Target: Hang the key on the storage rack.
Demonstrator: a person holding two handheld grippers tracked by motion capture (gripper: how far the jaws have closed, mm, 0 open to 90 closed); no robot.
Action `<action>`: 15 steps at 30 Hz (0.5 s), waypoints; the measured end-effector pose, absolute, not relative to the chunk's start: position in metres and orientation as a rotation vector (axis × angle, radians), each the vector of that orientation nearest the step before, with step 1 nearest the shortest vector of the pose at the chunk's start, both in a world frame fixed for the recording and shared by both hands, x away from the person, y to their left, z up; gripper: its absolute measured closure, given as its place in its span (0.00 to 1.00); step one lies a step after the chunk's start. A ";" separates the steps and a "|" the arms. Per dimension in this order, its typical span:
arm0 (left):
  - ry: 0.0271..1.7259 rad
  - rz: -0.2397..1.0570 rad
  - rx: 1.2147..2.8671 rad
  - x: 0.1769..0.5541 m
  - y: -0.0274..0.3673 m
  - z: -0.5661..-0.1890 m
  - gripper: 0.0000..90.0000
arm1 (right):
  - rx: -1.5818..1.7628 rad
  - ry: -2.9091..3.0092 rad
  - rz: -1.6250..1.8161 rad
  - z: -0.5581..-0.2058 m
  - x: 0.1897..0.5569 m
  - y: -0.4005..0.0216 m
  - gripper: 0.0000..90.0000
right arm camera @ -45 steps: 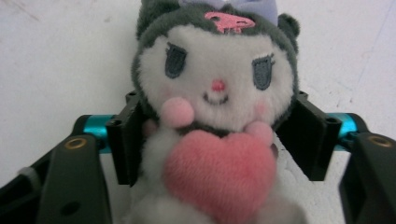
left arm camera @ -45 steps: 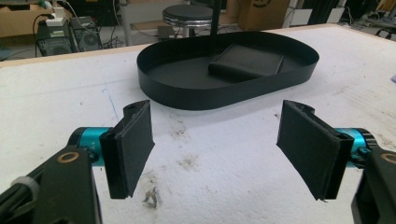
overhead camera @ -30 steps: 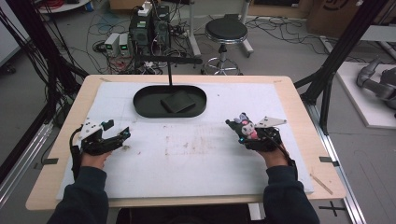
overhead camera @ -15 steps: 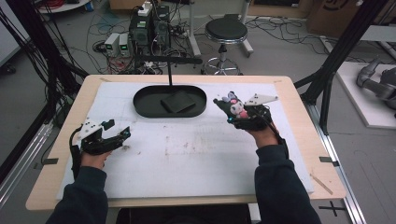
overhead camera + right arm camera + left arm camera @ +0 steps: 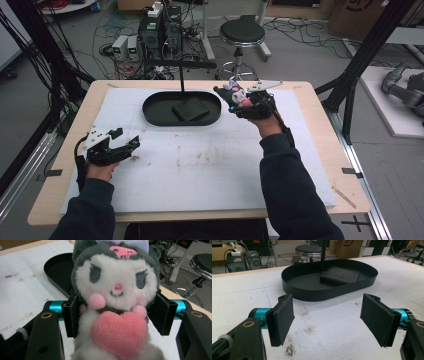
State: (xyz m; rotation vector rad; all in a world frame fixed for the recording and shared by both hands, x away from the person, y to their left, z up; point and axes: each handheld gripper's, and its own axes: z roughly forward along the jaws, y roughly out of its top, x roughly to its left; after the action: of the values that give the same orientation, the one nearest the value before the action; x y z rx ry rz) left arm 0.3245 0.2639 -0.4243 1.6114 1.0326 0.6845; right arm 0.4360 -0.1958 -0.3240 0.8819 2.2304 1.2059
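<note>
Two grippers are seen over a table [image 5: 310,165] covered with a white, scuffed sheet. The right gripper [image 5: 239,100] is held above the far right part of the table, just beside the right end of a black oval tray [image 5: 150,107], and a plush toy [image 5: 237,94] is clamped between its jaws. In the right gripper view the plush toy [image 5: 116,297] is shown close up: a white face under a dark grey hood with a pink emblem, pink cheeks, and a pink heart held against its chest. Both black pads are pressed into the sides of its body, so the right gripper [image 5: 117,315] is closed on the toy, which is carried clear of the table surface. Part of the black oval tray [image 5: 56,272] is seen behind it to the left.

The left gripper [image 5: 122,147] is kept low near the left edge of the table, well apart from the tray and the toy. In the left gripper view its jaws stand wide apart with nothing between them, only the stained white sheet being seen in the gap of the left gripper [image 5: 329,322]. Ahead of it the black oval tray [image 5: 294,287] is seen, with a flat dark block [image 5: 340,276] lying inside and a thin black post [image 5: 323,251] rising from it. A round black stool [image 5: 242,34] is seen on the floor beyond the table.
</note>
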 end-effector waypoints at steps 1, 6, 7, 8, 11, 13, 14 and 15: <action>1.033 0.684 1.610 0.325 0.264 -0.424 0.29 | 0.878 2.234 1.206 -0.322 0.438 -0.193 0.40; 1.033 0.681 1.609 0.325 0.265 -0.424 0.29 | 0.849 2.240 1.191 -0.310 0.450 -0.175 0.40; 1.033 0.681 1.607 0.325 0.265 -0.424 0.29 | 0.840 2.227 1.195 -0.307 0.452 -0.170 0.40; 1.033 0.680 1.607 0.325 0.265 -0.424 0.29 | 0.844 2.225 1.206 -0.305 0.454 -0.167 0.40; 1.027 0.678 1.608 0.325 0.264 -0.424 0.30 | 0.828 2.230 1.198 -0.300 0.460 -0.158 0.40; 1.026 0.679 1.607 0.325 0.264 -0.424 0.29 | 0.815 2.227 1.199 -0.297 0.463 -0.152 0.40; 1.028 0.680 1.610 0.325 0.264 -0.424 0.29 | 0.819 2.227 1.205 -0.295 0.465 -0.150 0.40; 1.026 0.681 1.611 0.325 0.264 -0.424 0.29 | 0.825 2.228 1.207 -0.294 0.466 -0.147 0.40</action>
State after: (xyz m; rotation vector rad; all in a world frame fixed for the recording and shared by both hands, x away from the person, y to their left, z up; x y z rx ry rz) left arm 0.3245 0.2638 -0.4239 1.6115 1.0262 0.6811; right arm 0.4665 -0.1474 -0.2940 0.8254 2.2276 1.2066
